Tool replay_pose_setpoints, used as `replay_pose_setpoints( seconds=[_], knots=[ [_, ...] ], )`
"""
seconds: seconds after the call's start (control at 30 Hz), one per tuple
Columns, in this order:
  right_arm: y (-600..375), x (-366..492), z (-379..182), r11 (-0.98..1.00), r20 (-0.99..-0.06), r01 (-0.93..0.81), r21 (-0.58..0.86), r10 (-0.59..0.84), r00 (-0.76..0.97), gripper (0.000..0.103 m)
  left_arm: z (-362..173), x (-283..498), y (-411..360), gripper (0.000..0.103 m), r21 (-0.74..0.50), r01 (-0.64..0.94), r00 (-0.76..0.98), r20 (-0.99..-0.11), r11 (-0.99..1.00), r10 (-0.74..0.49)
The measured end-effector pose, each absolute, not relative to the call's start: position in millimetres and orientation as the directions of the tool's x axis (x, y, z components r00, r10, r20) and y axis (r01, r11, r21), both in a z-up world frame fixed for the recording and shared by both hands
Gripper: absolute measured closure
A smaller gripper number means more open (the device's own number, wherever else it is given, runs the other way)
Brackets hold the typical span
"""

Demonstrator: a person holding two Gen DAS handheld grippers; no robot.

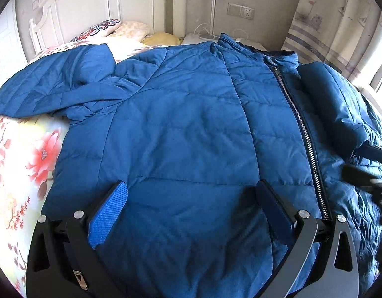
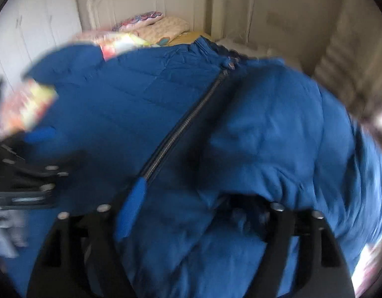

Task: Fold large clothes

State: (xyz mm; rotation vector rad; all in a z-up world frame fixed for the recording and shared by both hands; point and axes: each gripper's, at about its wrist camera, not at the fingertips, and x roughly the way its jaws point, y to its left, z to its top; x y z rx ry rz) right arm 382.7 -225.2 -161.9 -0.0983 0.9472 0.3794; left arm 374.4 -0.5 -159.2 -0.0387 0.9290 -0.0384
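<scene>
Currently the quilted blue zip-front puffer jacket (image 1: 181, 129) lies spread across the floral bedspread (image 1: 19, 159), one sleeve toward its left edge. Left gripper (image 1: 191, 208) hovers wide open, empty; right gripper (image 2: 198, 213) looks parted, its hold unclear. Slippery padding may slide and spoil the fold.

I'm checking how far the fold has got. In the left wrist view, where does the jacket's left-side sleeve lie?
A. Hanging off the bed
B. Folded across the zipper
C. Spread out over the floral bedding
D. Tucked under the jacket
C: the sleeve lies extended outward on the floral bedding, well clear of the zipper.
</scene>
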Motion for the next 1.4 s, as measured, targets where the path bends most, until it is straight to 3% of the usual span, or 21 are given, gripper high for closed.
replay_pose_setpoints(
  seconds=[0.2,0.3,0.37,0.53,0.63,0.7,0.73,0.77,0.83,0.87,0.97,1.0,1.1,1.13,1.3,1.4],
  knots=[
    [-301,293,-120,0.953,-0.704,-0.203,0.225,0.303,0.642,0.026,-138,367,-25,0.004,-0.009,0.117,0.627,-0.775,0.993,-0.080],
    [-335,268,-134,0.960,-0.692,-0.079,0.269,0.249,0.677,0.026,-103,355,-93,0.004,0.159,0.265,0.718,-0.691,0.951,-0.085],
    [-347,256,-149,0.950,-0.697,-0.013,0.312,0.238,0.676,0.028,-86,351,-150,0.004,0.230,0.390,0.735,-0.661,0.892,-0.151],
    [-350,241,-171,0.945,-0.713,0.002,0.328,0.246,0.657,0.028,-88,357,-270,0.004,0.395,0.587,0.713,-0.665,0.707,-0.221],
    [-352,244,-172,0.943,-0.711,-0.003,0.332,0.252,0.657,0.027,-105,369,-315,0.004,0.440,0.628,0.693,-0.690,0.642,-0.206],
    [-353,245,-172,0.942,-0.707,-0.004,0.334,0.254,0.660,0.027,-121,383,-330,0.012,0.457,0.630,0.679,-0.716,0.628,-0.160],
    [-350,247,-173,0.943,-0.706,-0.005,0.334,0.253,0.661,0.027,-128,387,-333,0.024,0.442,0.644,0.657,-0.738,0.624,-0.156],
    [-351,246,-173,0.941,-0.703,-0.006,0.337,0.256,0.664,0.027,-130,392,-332,0.030,0.396,0.666,0.626,-0.757,0.633,-0.186],
    [-354,245,-170,0.933,-0.692,-0.009,0.359,0.273,0.668,0.027,-119,393,-321,0.063,0.303,0.680,0.599,-0.754,0.668,-0.269],
    [-358,242,-169,0.929,-0.688,-0.009,0.370,0.281,0.670,0.027,-111,392,-312,0.069,0.254,0.674,0.595,-0.743,0.694,-0.306],
    [-365,240,-171,0.917,-0.674,-0.008,0.399,0.299,0.675,0.028,-63,401,-247,0.072,-0.086,0.620,0.558,-0.650,0.780,-0.515],
    [-365,241,-172,0.918,-0.675,-0.007,0.397,0.297,0.675,0.028,-48,411,-205,0.072,-0.272,0.570,0.540,-0.588,0.776,-0.602],
    [-363,240,-169,0.922,-0.675,-0.009,0.388,0.291,0.678,0.028,-48,430,-102,0.072,-0.598,0.429,0.527,-0.444,0.677,-0.725],
    [-364,240,-171,0.921,-0.674,-0.009,0.390,0.291,0.679,0.028,-59,431,-63,0.071,-0.656,0.370,0.542,-0.422,0.658,-0.726],
    [-365,240,-171,0.921,-0.676,-0.008,0.391,0.293,0.677,0.028,-122,418,36,0.067,-0.710,0.199,0.536,-0.498,0.675,-0.682],
    [-363,239,-170,0.924,-0.682,-0.004,0.381,0.284,0.673,0.028,-152,408,74,0.062,-0.754,0.095,0.561,-0.499,0.650,-0.661]
  ],
)
